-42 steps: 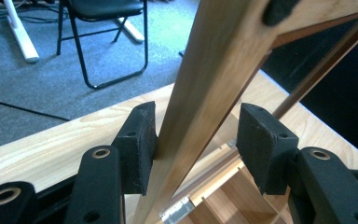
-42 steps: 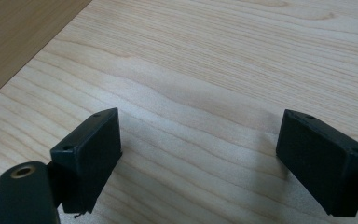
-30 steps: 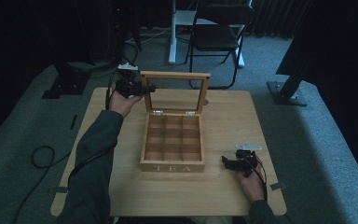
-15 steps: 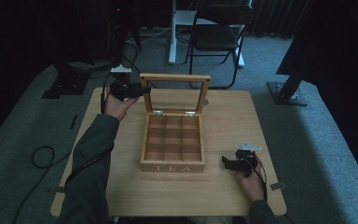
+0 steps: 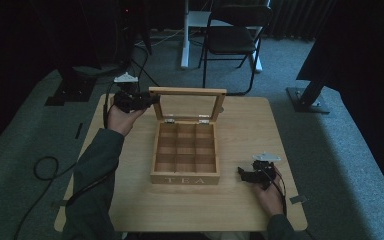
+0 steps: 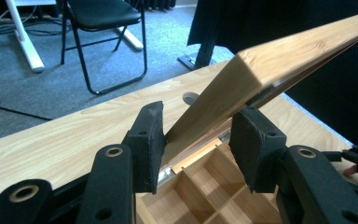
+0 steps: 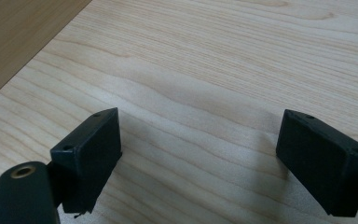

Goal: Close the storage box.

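Wooden box [image 5: 185, 172] front reads "TEA"; lid [image 5: 187, 103] raised, left gripper [image 6: 196, 135] astride.

Wooden tea box [image 5: 185, 172] marked TEA, mid-table, 9 empty compartments, glass-paned lid [image 5: 187, 105] raised upright on rear hinges

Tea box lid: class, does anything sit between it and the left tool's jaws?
Nothing visible does. The lid corner already sits in the gap of the left tool, between its jaws, above the open tea box. Contact with the pads can't be judged.
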The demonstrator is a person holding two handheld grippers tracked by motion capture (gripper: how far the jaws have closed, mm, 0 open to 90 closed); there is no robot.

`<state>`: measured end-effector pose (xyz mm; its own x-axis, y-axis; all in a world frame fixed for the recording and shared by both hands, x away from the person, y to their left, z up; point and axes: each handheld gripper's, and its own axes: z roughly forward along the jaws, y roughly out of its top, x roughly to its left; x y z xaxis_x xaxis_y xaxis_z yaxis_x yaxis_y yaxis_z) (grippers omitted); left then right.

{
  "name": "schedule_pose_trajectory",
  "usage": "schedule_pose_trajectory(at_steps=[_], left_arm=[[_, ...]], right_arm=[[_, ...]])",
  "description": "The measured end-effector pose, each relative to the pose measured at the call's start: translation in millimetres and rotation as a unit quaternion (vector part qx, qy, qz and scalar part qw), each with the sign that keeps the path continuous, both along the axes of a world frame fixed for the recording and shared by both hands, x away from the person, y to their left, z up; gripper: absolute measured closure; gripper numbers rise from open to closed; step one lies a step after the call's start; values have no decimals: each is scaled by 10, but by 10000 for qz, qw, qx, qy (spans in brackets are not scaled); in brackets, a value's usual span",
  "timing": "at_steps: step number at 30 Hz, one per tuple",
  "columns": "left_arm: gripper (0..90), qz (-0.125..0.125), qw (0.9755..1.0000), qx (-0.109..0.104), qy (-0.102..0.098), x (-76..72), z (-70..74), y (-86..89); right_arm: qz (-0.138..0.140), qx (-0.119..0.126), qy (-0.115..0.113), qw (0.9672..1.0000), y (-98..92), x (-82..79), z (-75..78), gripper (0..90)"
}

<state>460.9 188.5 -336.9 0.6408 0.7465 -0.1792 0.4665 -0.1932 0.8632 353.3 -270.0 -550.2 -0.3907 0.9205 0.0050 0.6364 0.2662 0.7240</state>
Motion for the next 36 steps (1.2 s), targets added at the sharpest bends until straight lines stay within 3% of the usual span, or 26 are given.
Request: schedule_pose_trajectory(at_steps=[4, 10, 19, 36], left_arm=[[551, -14, 10000, 93, -9, -60, -1, -7], [544, -30, 10000, 71, -16, -138, -30, -4], [516, -172, 9998, -64, -74, -241, -124, 31], [459, -335, 9992, -208, 32, -436, -278, 63]], right_arm=[[0, 0, 0, 10000, 0, 0, 0, 135], [0, 1, 1, 10000, 0, 0, 0, 135], [-4, -1, -5, 10000, 1, 0, -1, 134], [0, -2, -8, 10000, 0, 1, 0, 134]])
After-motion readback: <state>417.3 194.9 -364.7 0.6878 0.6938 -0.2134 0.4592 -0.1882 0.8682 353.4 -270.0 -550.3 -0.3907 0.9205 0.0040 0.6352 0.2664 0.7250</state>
